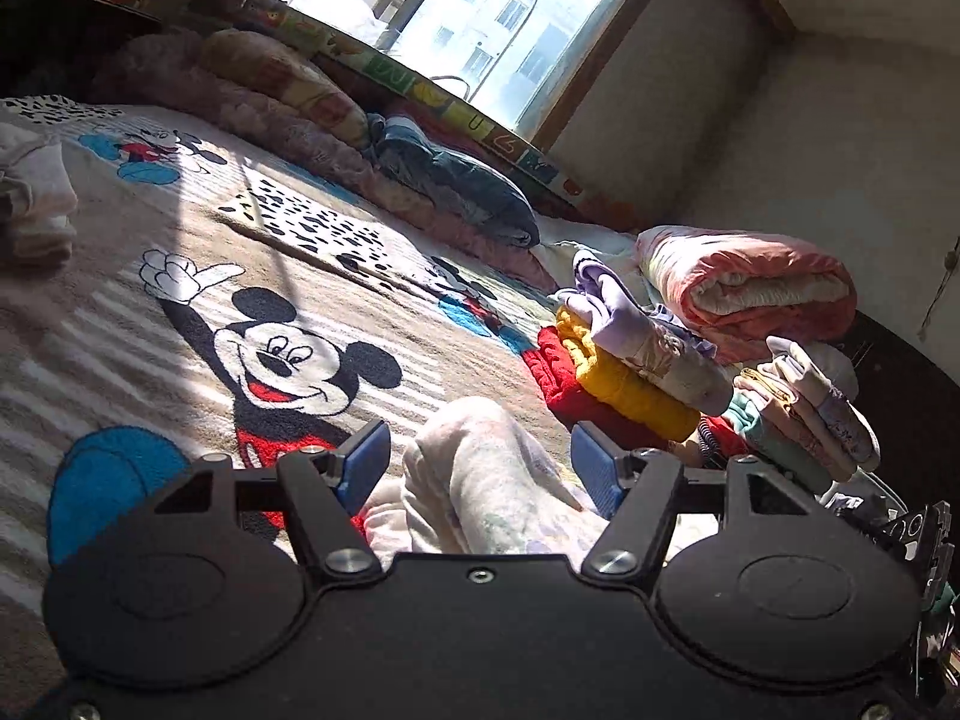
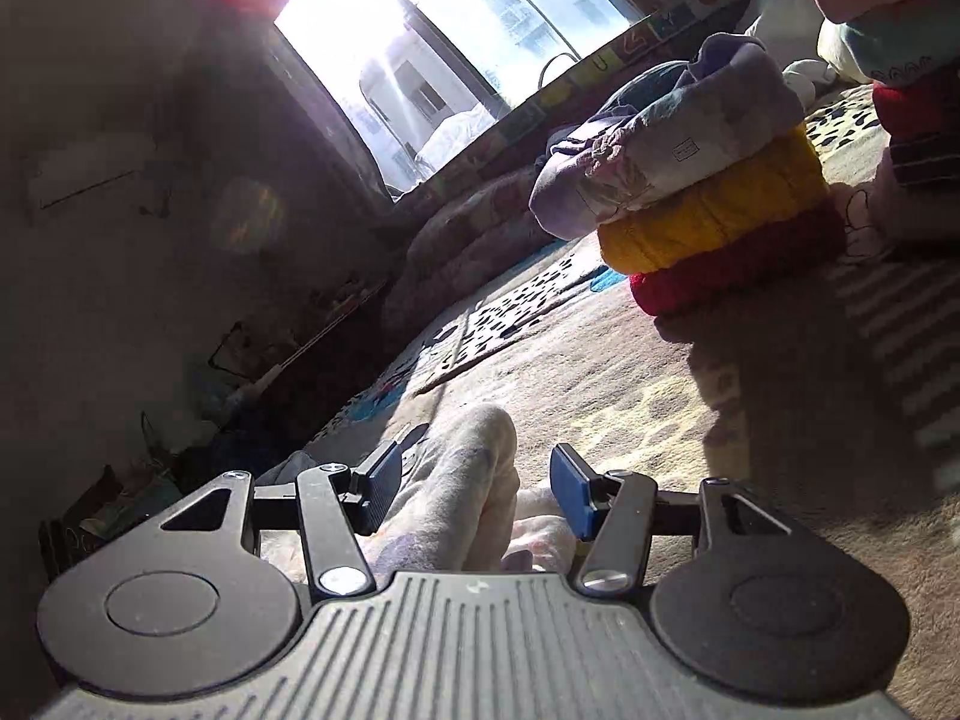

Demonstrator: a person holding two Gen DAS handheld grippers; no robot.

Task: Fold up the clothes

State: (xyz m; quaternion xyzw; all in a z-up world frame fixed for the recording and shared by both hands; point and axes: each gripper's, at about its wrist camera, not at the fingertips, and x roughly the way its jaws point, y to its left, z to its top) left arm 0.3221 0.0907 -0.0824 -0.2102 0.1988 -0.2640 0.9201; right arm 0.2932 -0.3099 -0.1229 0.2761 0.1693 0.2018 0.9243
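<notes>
Fingers (image 1: 366, 468) of both grippers spread wide around the pale garment (image 1: 480, 480).

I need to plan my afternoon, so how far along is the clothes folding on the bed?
Done: a folded stack sits on the blanket, red at the bottom, yellow above, lilac on top, with another pile beside it. In hand: a pale garment lies between the open jaws of both the left gripper and the right gripper, not yet clamped. Left: that piece, plus a loose light bundle at the far side.
</notes>
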